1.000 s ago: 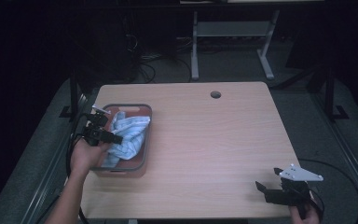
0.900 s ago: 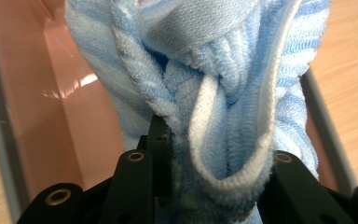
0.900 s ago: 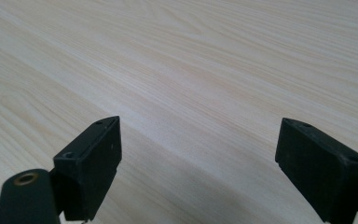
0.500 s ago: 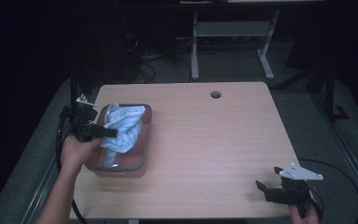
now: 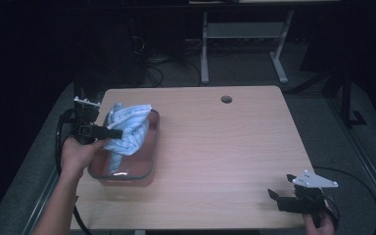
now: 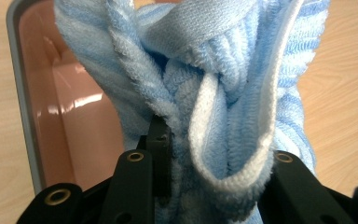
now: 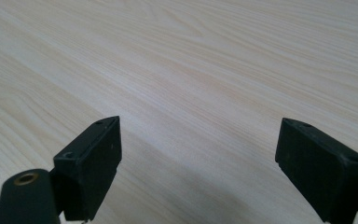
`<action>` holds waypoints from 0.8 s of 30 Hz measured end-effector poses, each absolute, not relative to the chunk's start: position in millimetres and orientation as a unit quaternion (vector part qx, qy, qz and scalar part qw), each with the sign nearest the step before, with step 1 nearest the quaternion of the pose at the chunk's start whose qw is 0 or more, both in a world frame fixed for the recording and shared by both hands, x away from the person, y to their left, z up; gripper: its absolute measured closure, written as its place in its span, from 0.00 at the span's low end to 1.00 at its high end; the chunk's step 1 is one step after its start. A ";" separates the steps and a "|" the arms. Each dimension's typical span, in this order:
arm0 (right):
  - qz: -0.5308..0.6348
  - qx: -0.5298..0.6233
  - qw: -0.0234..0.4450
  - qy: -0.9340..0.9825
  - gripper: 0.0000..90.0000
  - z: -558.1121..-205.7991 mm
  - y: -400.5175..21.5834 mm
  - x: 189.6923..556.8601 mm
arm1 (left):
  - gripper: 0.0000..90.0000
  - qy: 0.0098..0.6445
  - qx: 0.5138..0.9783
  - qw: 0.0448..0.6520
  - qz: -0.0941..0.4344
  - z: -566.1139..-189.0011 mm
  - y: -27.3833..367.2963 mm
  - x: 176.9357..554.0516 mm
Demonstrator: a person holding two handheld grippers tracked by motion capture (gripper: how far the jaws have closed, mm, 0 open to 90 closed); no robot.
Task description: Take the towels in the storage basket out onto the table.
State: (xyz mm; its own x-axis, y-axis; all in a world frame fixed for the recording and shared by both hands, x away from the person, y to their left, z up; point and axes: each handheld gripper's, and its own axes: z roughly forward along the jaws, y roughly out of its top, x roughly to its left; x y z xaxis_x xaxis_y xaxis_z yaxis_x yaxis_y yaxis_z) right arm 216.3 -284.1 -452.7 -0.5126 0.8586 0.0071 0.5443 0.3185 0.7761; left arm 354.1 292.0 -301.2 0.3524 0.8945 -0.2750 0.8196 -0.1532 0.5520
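A blue striped towel (image 5: 126, 131) is pinched by the left gripper (image 5: 111, 132) above the tray (image 5: 122, 174) — the right gripper (image 5: 280, 194) is held spread wide

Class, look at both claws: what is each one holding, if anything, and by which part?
The left claw is shut on the blue striped towel, pinching bunched folds near its white hem, above the tray. The right claw is open, holding nothing.

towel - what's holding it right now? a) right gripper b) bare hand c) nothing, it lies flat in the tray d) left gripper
d: the left gripper is shut on the bunched blue towel, above the tray, while the right gripper sits open near the table's front right corner.
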 end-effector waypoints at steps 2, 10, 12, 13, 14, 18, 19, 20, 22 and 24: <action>0.376 0.446 0.210 0.785 0.15 -451.6 -284.5 215.6 | 0.73 0.565 0.756 0.325 0.061 -295.7 289.7 354.2; 0.377 0.447 0.211 0.783 0.15 -451.2 -284.5 214.9 | 0.73 0.550 0.762 0.337 0.064 -279.6 275.9 355.8; 0.378 0.447 0.211 0.783 0.15 -451.2 -284.6 215.4 | 0.73 0.547 0.763 0.338 0.062 -278.5 274.1 356.4; 0.378 0.447 0.211 0.783 0.15 -451.2 -284.6 215.4 | 0.73 0.547 0.763 0.339 0.061 -277.7 272.3 357.1; 0.379 0.449 0.210 0.781 0.15 -451.1 -284.6 216.1 | 0.73 0.545 0.764 0.339 0.061 -276.2 268.8 358.1; 0.378 0.447 0.212 0.783 0.15 -450.8 -284.9 216.9 | 0.73 0.542 0.766 0.341 0.063 -274.2 263.5 358.8; 0.378 0.446 0.212 0.783 0.15 -450.8 -284.9 216.8 | 0.73 0.539 0.767 0.342 0.061 -273.2 261.5 358.9; 0.378 0.447 0.212 0.782 0.15 -450.7 -284.9 216.5 | 0.73 0.537 0.769 0.342 0.062 -271.9 258.4 359.0; 0.379 0.448 0.211 0.782 0.15 -450.5 -284.8 216.3 | 0.73 0.536 0.770 0.342 0.062 -271.1 256.8 359.1; 0.379 0.446 0.212 0.783 0.15 -449.9 -285.4 216.0 | 0.73 0.533 0.771 0.344 0.062 -268.9 252.6 358.8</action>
